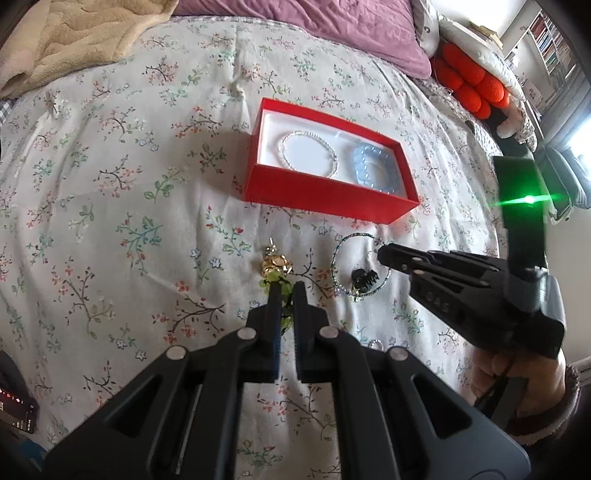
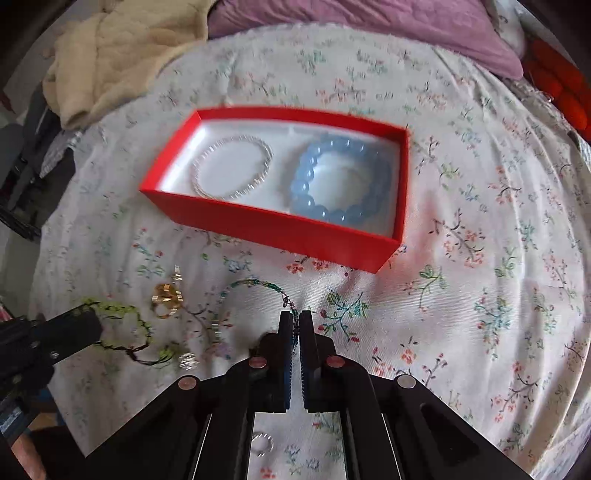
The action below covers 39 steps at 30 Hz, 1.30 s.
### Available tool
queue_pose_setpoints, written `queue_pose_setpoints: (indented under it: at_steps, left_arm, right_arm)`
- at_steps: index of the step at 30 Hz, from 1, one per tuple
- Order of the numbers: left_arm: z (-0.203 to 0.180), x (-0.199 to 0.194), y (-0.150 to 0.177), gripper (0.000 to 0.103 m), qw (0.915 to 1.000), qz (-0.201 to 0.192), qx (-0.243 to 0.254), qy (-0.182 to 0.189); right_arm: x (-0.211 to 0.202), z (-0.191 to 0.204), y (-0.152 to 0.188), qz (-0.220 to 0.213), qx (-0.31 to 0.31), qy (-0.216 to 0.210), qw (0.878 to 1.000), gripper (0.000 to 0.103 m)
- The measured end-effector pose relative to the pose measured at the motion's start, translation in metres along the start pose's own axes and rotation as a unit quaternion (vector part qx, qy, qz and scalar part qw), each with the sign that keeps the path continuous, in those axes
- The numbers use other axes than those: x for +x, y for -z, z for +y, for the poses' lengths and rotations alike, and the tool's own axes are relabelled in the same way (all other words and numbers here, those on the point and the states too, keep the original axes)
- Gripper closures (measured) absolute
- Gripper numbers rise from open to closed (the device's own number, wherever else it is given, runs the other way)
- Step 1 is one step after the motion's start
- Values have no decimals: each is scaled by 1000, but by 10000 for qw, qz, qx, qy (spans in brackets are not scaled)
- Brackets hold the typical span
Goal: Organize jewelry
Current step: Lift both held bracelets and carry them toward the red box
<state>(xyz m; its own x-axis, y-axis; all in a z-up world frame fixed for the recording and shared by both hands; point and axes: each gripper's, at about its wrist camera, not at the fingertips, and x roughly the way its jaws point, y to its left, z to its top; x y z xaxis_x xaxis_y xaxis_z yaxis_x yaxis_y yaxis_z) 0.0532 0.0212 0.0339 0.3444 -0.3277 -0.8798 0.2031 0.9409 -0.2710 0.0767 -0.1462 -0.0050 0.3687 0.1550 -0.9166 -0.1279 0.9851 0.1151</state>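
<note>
A red box [image 1: 325,192] [image 2: 273,229] lies on the floral bedspread and holds a silver bracelet [image 1: 308,155] [image 2: 232,170] and a blue bead bracelet [image 1: 375,166] [image 2: 340,177]. My left gripper [image 1: 287,286] [image 2: 98,325] is shut on a green bead bracelet [image 1: 284,314] [image 2: 122,325] that lies on the bed in front of the box. Just beyond it sits a gold piece [image 1: 275,264] [image 2: 166,295]. To the right, my right gripper [image 1: 382,254] [image 2: 295,314] is shut on the thin teal bead bracelet [image 1: 340,254] [image 2: 258,284], whose chain runs between the pads.
A small silver ring [image 1: 375,345] [image 2: 262,443] lies near the right gripper's body. A black clip-like piece [image 1: 364,278] rests inside the teal loop. A beige blanket [image 1: 74,37] and a purple pillow [image 1: 314,22] are at the far side, orange cushions [image 1: 469,85] at the right.
</note>
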Motion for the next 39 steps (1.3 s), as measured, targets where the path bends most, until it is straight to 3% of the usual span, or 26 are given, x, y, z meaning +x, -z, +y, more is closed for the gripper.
queue_pose_setpoints:
  at_steps: [12,21,39]
  left_arm:
    - [-15,-24,-3,97,9995,-290,73,94]
    - [-35,-39,-30,97,9957,-850,147,347]
    - [-52,-5,-85,97,9854,-1344,24,1049]
  right_arm:
    - [-53,-8,1,-578,238,-326,9975,100]
    - [-80,-16,-18,-1010,521,-612,9916,100]
    - [-73,-31,-61,-1476,1007,-885,9799,100]
